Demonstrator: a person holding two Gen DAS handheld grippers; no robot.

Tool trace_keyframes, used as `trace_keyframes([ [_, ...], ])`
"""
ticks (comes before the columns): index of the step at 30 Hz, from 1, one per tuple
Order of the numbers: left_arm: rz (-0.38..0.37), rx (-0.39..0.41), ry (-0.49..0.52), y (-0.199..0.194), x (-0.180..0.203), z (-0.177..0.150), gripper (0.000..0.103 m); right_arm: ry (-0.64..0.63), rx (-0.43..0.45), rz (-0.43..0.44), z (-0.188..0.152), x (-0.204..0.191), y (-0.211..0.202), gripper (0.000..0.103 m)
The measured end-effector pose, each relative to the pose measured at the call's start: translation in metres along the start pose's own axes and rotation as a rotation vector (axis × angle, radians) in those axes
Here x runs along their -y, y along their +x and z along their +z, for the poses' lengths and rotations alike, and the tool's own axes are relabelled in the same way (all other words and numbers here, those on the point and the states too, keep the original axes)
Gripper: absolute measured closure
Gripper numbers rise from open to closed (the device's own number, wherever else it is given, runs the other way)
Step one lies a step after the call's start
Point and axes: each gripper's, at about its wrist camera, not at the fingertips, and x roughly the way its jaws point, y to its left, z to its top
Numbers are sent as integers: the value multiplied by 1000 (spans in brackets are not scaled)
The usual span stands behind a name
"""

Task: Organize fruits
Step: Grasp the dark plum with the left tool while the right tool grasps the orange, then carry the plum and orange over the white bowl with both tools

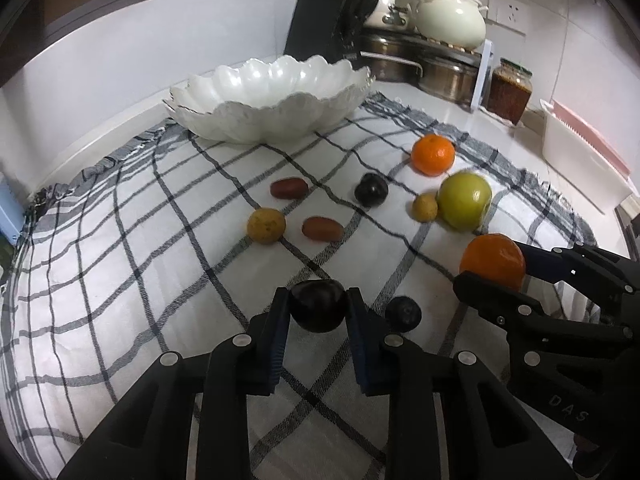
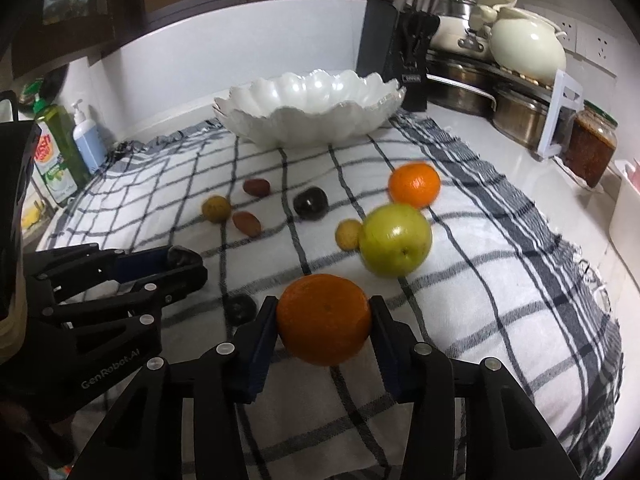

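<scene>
Left wrist view: the left gripper [image 1: 318, 310] pinches a dark plum [image 1: 318, 309] across its middle, jaws nearly shut on it just above the checked cloth [image 1: 120, 280]; smooth and likely soft-skinned, it wants a light squeeze. Right wrist view: the right gripper [image 2: 324, 320], jaws partly open, clamps an orange [image 2: 323, 319] at its widest girth near the cloth's front; firm, round and probably prone to rolling, with the white bowl [image 2: 308, 120] well beyond.
</scene>
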Motion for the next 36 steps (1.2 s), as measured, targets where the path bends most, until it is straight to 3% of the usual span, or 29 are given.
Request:
trace_keyframes([
  [15, 75, 162, -41, -45, -10, 39, 75, -31, 118, 48, 46, -1, -23, 57],
  [31, 164, 330, -44, -72, -20, 101, 75, -75, 253, 8, 115, 3, -30, 57],
  [36, 176, 347, -44, -69, -25, 123, 75, -70, 265, 11, 139, 9, -24, 57],
])
